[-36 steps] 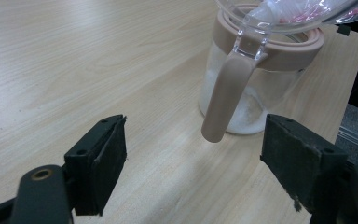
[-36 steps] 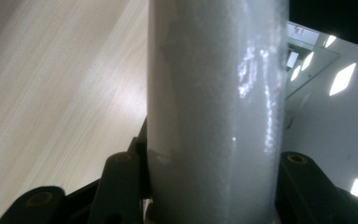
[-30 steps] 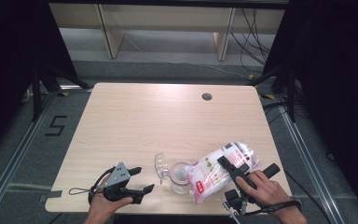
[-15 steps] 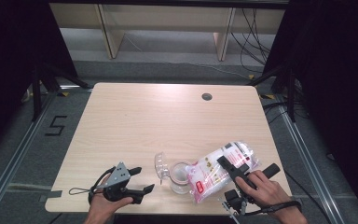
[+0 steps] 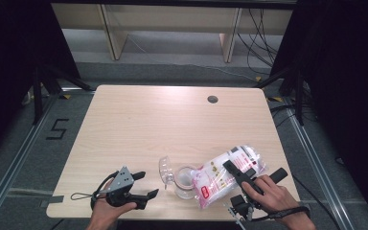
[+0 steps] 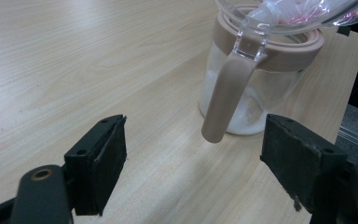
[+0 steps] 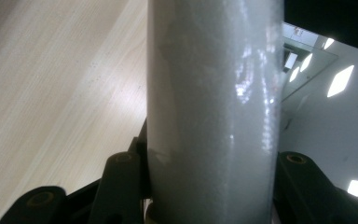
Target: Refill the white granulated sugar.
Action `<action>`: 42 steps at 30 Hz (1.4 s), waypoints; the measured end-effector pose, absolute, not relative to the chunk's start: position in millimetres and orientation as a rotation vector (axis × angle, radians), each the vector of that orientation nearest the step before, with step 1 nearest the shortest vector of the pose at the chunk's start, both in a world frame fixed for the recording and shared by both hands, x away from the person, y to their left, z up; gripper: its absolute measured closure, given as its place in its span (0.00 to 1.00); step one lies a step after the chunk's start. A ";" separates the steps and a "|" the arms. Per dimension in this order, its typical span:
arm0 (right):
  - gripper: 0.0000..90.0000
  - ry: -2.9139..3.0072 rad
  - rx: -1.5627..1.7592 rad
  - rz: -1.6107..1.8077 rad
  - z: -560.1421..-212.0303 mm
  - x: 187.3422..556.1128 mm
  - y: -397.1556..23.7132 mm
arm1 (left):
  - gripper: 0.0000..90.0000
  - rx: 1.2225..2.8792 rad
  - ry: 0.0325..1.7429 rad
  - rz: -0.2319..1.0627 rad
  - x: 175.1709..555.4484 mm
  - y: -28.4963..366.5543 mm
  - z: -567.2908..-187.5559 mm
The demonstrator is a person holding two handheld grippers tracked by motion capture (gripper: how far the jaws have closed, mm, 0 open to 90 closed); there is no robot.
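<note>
Right gripper clamped on bag, tipped so white grains pour into jar. Left gripper jaws apart, empty, waiting beside jar, probably for lid.

1. A light wooden table with rounded corners stands mid-scene; a round dark cable hole sits near its far right edge.
2. The floor is grey, with metal rails running along the left and right.
3. A black mark like a "5" lies on the floor at left.
4. Far off stands pale wooden shelving, with cables hanging at its right.
5. Dark curtains close both sides.
</note>
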State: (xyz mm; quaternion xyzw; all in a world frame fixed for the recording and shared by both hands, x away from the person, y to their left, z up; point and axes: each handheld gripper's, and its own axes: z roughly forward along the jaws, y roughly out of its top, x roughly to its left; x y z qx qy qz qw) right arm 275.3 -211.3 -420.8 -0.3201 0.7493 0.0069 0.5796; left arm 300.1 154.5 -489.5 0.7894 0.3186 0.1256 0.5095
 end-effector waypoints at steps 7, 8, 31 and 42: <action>0.66 1.761 -0.740 0.012 -420.7 273.8 -210.8 | 0.24 1.898 0.761 0.306 300.7 154.5 -489.7; 0.66 1.755 -0.745 0.009 -420.7 274.0 -210.7 | 0.24 1.901 0.763 0.303 300.6 154.6 -489.8; 0.67 1.759 -0.716 0.026 -422.4 272.9 -211.5 | 0.24 1.904 0.767 0.300 300.5 154.5 -489.9; 0.67 1.758 -0.748 0.018 -420.8 274.9 -210.8 | 0.24 1.899 0.767 0.301 300.6 154.5 -489.9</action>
